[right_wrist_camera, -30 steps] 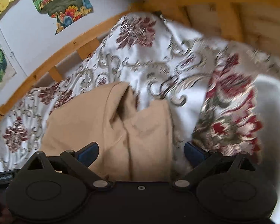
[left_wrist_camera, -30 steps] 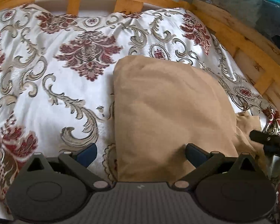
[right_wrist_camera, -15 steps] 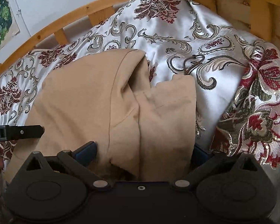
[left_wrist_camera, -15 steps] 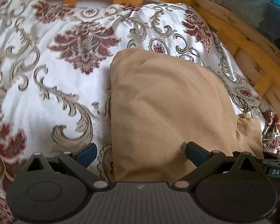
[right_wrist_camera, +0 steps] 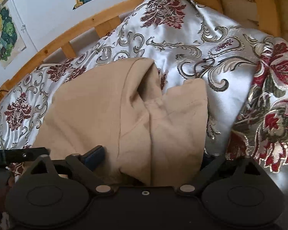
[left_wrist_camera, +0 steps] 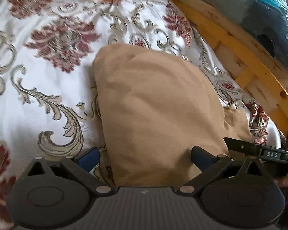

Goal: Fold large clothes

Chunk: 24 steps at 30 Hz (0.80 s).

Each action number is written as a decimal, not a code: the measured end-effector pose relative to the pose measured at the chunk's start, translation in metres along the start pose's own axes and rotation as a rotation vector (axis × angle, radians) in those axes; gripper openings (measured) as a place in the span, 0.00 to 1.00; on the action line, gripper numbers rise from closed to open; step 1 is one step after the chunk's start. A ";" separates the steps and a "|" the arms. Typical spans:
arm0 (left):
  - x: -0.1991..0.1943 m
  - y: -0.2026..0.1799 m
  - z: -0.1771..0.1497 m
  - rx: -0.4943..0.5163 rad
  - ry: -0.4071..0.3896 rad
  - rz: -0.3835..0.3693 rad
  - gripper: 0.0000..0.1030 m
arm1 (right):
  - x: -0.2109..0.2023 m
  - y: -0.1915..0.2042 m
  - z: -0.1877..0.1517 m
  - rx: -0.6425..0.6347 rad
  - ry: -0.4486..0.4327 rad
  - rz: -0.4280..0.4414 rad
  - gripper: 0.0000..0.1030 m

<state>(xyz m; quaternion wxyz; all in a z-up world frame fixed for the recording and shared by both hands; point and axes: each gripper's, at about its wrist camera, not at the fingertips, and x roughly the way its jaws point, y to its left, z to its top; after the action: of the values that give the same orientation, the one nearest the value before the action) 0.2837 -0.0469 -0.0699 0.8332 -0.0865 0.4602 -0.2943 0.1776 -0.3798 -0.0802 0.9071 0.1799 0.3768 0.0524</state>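
A tan garment (left_wrist_camera: 155,103) lies folded into a thick pad on a floral bedspread (left_wrist_camera: 38,88). My left gripper (left_wrist_camera: 145,156) is open, its blue-tipped fingers astride the garment's near edge. In the right wrist view the same garment (right_wrist_camera: 105,115) shows a loose sleeve or flap (right_wrist_camera: 182,118) on its right side. My right gripper (right_wrist_camera: 153,156) is open over that near edge; its left fingertip (right_wrist_camera: 95,154) shows, the right one is hidden by cloth. The right gripper also shows at the right edge of the left wrist view (left_wrist_camera: 259,151).
A wooden bed rail (left_wrist_camera: 240,53) curves round the far and right sides of the bed. A blue-grey bundle (left_wrist_camera: 259,9) sits beyond the rail. Cartoon posters (right_wrist_camera: 3,36) hang on the wall. A thicker embroidered cover (right_wrist_camera: 268,115) is bunched at the right.
Both grippers have moved in closer to the garment's near edge. The right wrist view swung left and down, bringing the garment fully between its fingers. Both grippers stayed open.
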 end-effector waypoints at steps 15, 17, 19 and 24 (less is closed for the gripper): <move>-0.003 -0.027 0.012 0.110 0.019 0.040 0.68 | 0.001 0.011 -0.002 -0.045 -0.059 0.081 0.27; -0.014 -0.035 0.011 0.165 -0.019 0.046 0.61 | -0.006 0.025 -0.002 -0.102 -0.102 0.108 0.22; -0.027 -0.044 0.009 0.241 -0.066 0.070 0.58 | -0.008 0.043 0.002 -0.142 -0.135 0.127 0.21; -0.060 -0.042 0.018 0.349 -0.210 0.161 0.56 | 0.000 0.085 0.022 -0.234 -0.213 0.149 0.20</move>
<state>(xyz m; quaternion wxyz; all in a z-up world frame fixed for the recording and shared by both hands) 0.2566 -0.0494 0.0007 0.8997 0.0661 0.3183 -0.2914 0.1960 -0.3072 -0.0350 0.9503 0.1052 0.2556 0.1435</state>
